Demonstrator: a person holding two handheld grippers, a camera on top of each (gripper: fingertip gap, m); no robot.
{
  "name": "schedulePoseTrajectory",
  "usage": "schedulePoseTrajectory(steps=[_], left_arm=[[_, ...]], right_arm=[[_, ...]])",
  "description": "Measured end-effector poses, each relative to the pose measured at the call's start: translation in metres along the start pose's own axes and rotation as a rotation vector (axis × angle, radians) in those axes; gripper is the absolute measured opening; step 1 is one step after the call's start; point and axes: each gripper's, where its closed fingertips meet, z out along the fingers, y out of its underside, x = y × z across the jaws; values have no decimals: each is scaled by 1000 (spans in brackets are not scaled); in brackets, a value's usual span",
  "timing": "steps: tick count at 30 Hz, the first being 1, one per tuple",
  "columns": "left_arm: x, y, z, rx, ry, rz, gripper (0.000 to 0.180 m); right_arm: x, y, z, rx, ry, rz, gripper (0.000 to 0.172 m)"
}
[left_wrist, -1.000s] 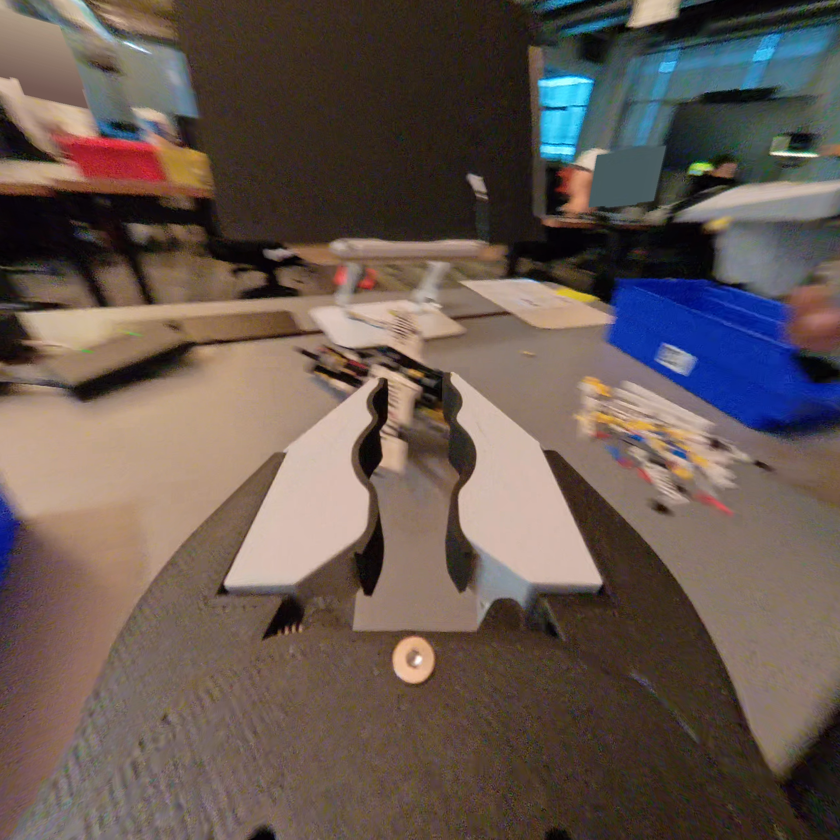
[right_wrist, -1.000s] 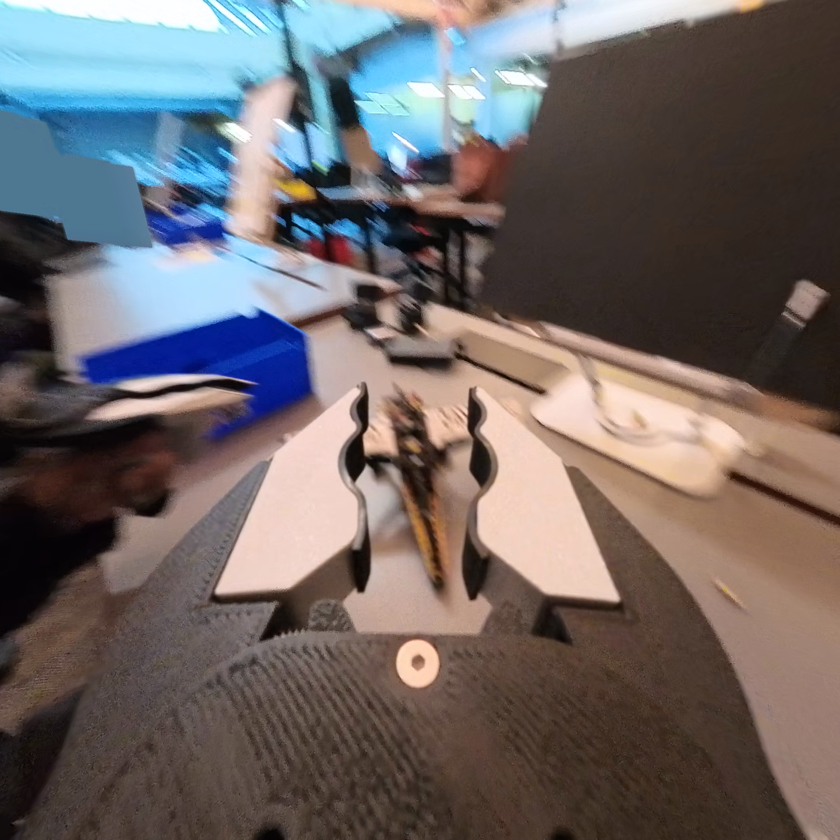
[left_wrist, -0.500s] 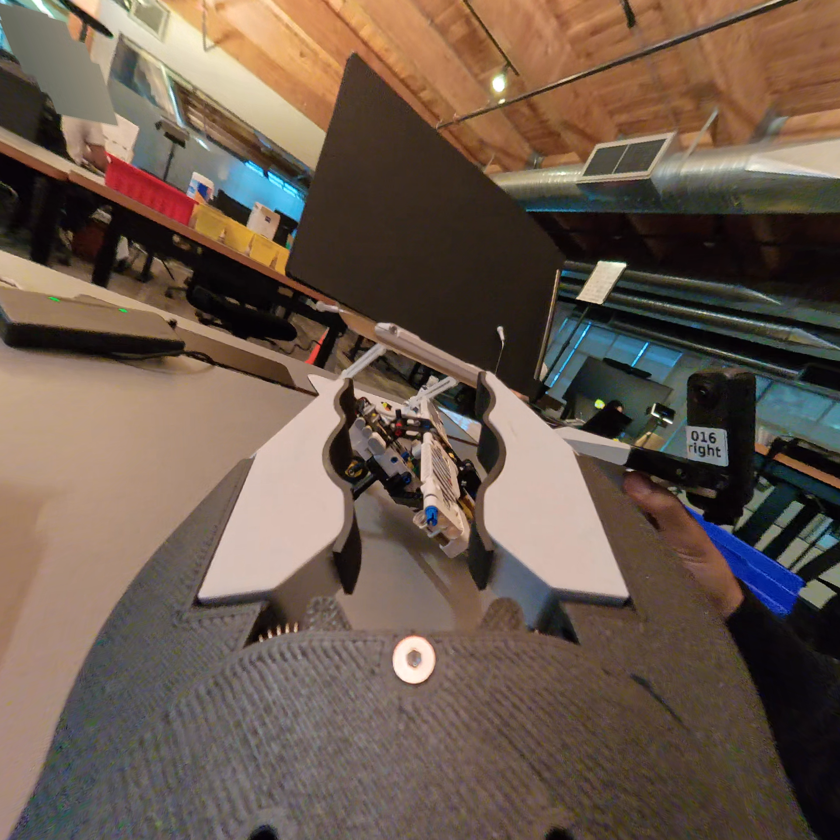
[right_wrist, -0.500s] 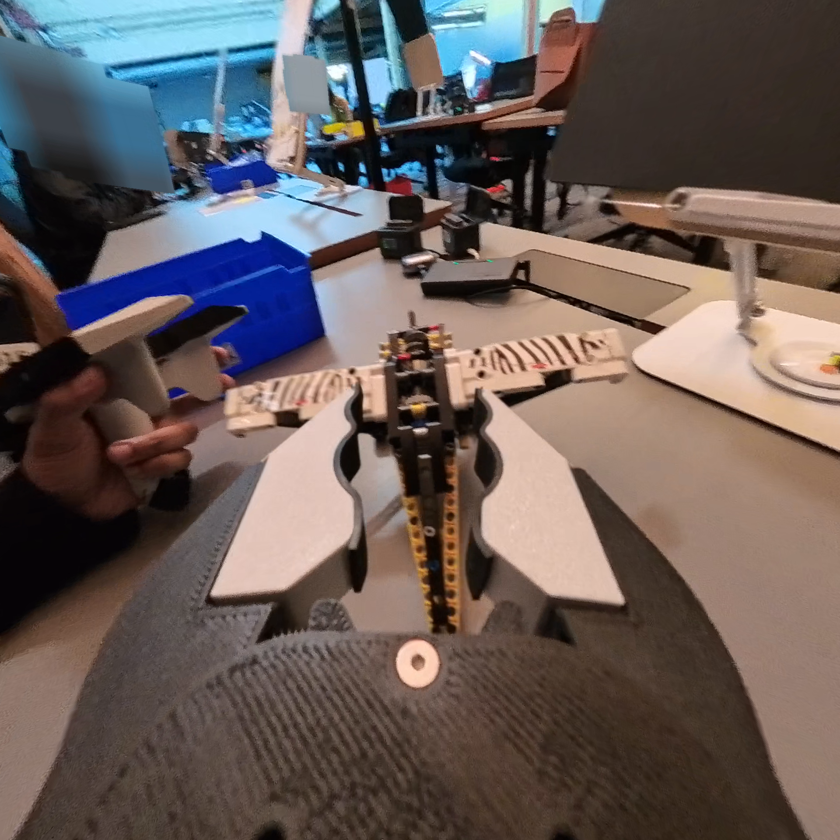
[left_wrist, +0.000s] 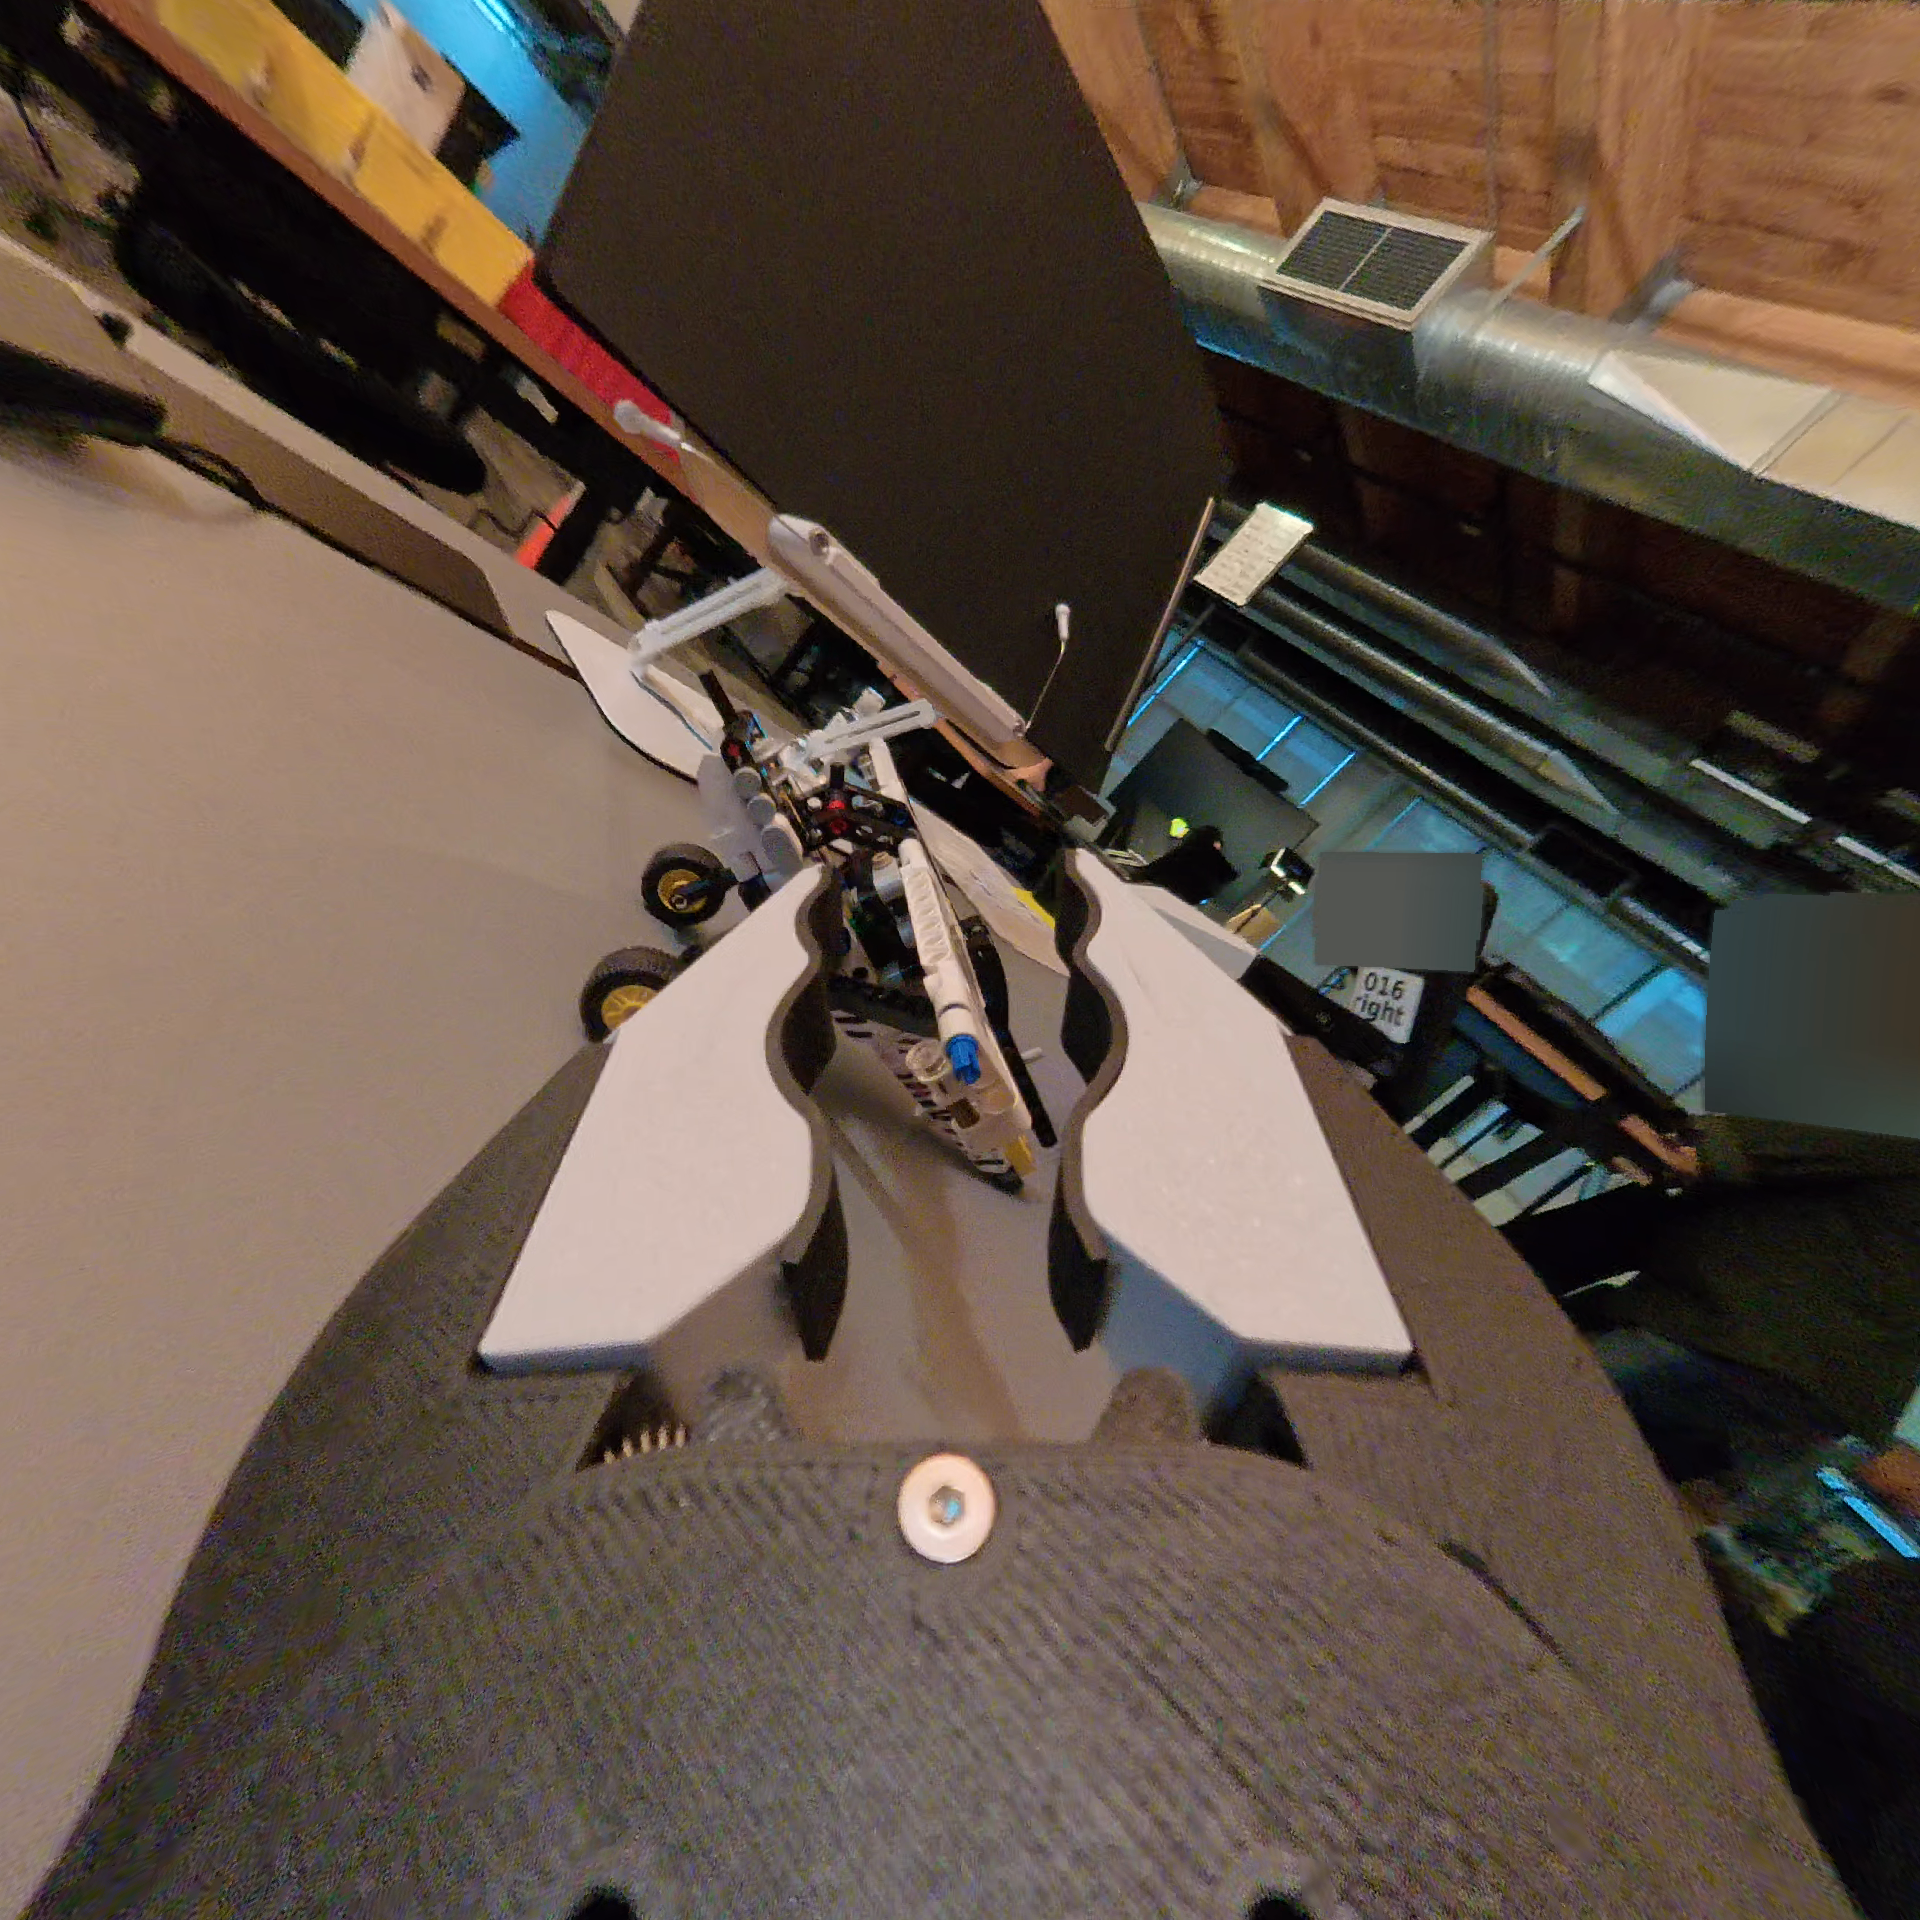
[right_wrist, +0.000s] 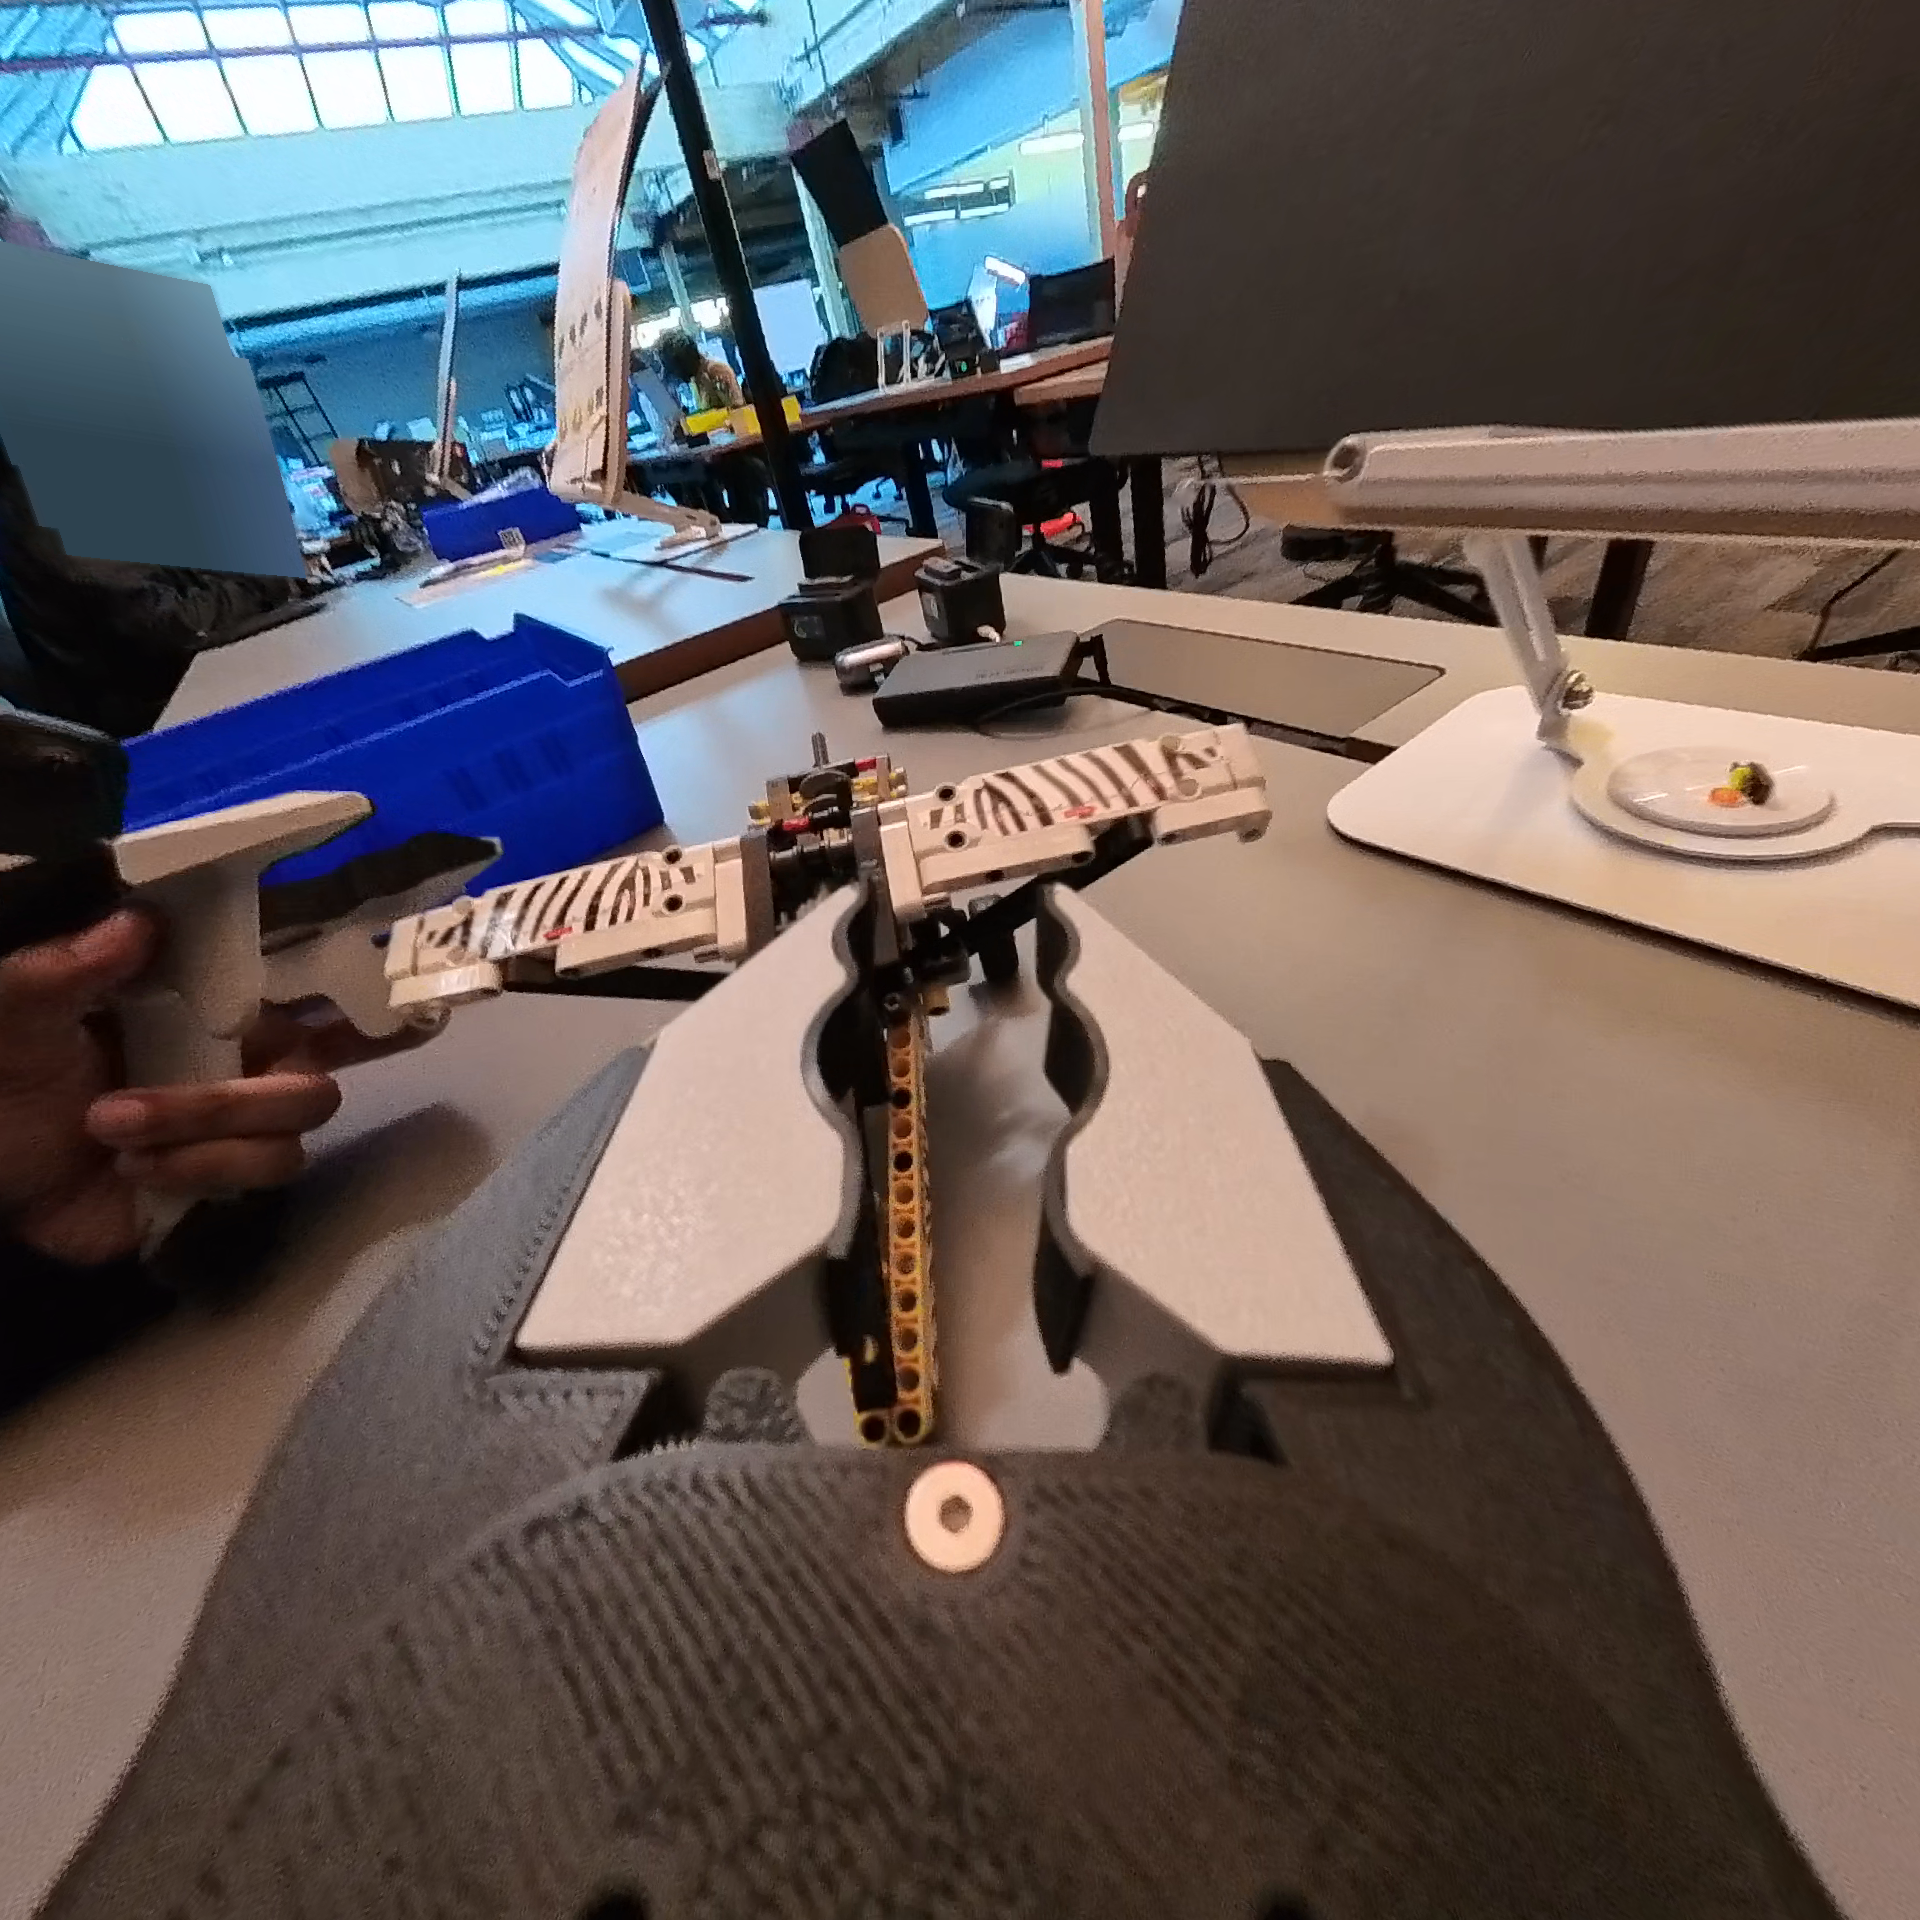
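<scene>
A toy plane of bricks, with white wings striped in black (right_wrist: 1081, 810) and a yellow tail beam (right_wrist: 906, 1195), stands on the grey table (right_wrist: 1455, 1091). My right gripper (right_wrist: 945, 914) is open around the tail beam. The beam lies close to the left finger, and a gap shows at the right finger (right_wrist: 1174, 1122). My left gripper (left_wrist: 940, 883) is open around a wing tip (left_wrist: 951, 997), with space on both sides. Small yellow-hubbed wheels (left_wrist: 677, 883) show to the left. The left gripper also shows in the right wrist view (right_wrist: 343, 862), at the wing's left end.
A blue bin (right_wrist: 416, 727) stands behind the plane at the left. A white stand base (right_wrist: 1610, 831) with a grey arm (right_wrist: 1621, 478) is at the right. Black devices (right_wrist: 977, 665) lie farther back. A black panel (left_wrist: 883, 364) stands behind. A person's hand (right_wrist: 125, 1091) grips the left gripper's handle. The tips of one gripper are about 15 cm away from the tips of the other.
Both grippers closed in on the plane after a blurred swing. Both sets of fingers have narrowed around the wing tip and tail beam. The left view has rolled further.
</scene>
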Motion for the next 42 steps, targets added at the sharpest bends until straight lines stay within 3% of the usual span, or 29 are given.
schedulePoseTrajectory(steps=[7, 12, 21, 27, 32, 42], left_arm=[[-11, 5, -1, -25, -1, -135, 37], [-7, 10, 2, -52, 20, -142, 37], [-6, 9, 1, -49, 39, -167, 36], [-5, 9, 1, -50, 46, -171, 36], [-3, 12, 3, -65, 61, -185, 36], [-9, 7, 0, -33, 46, -221, 36]], right_arm=[[-11, 17, 10, -91, -3, -110, 27], [-11, 16, 9, -104, 36, -194, 24], [2, -6, -3, 11, 30, -35, 31], [-4, -2, 0, -5, 20, -57, 32], [-28, 9, 11, -71, 4, -222, 35], [-102, 37, 30, -162, -15, -773, 45]])
